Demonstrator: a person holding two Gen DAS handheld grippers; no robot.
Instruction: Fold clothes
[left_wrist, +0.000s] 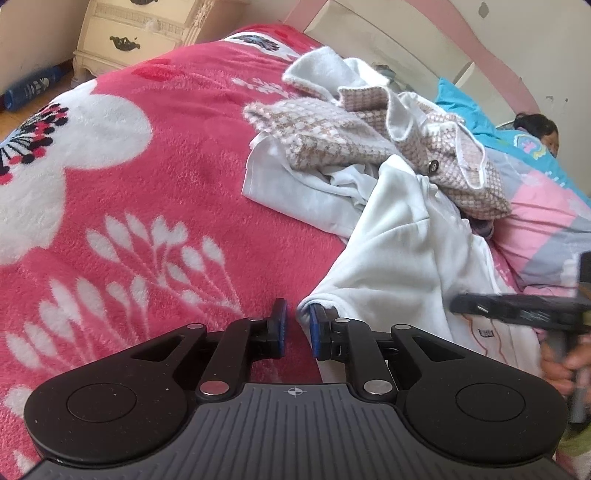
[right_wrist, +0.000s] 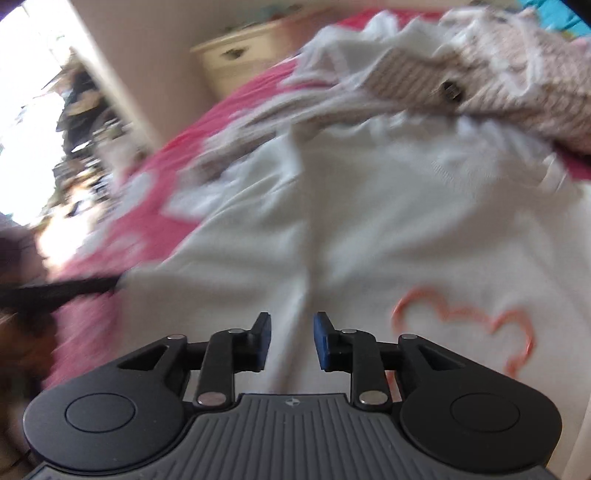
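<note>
**White top spread on the pink blanket**

Pink blanket (left_wrist: 147, 192) fills nine o'clock. White top (left_wrist: 406, 251) lies at three o'clock, tweed jacket (left_wrist: 369, 136) at one. Left gripper (left_wrist: 297, 332) narrowly parted, hem beside one finger. Right gripper (right_wrist: 291, 339) open, empty above the top.

two close downward wrist views, shared white garment (left_wrist: 406, 251)

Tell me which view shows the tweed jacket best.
The left wrist view: the tweed jacket is sharp there, weave and button clear. In the right wrist view it sits blurred at the top right corner.
</note>
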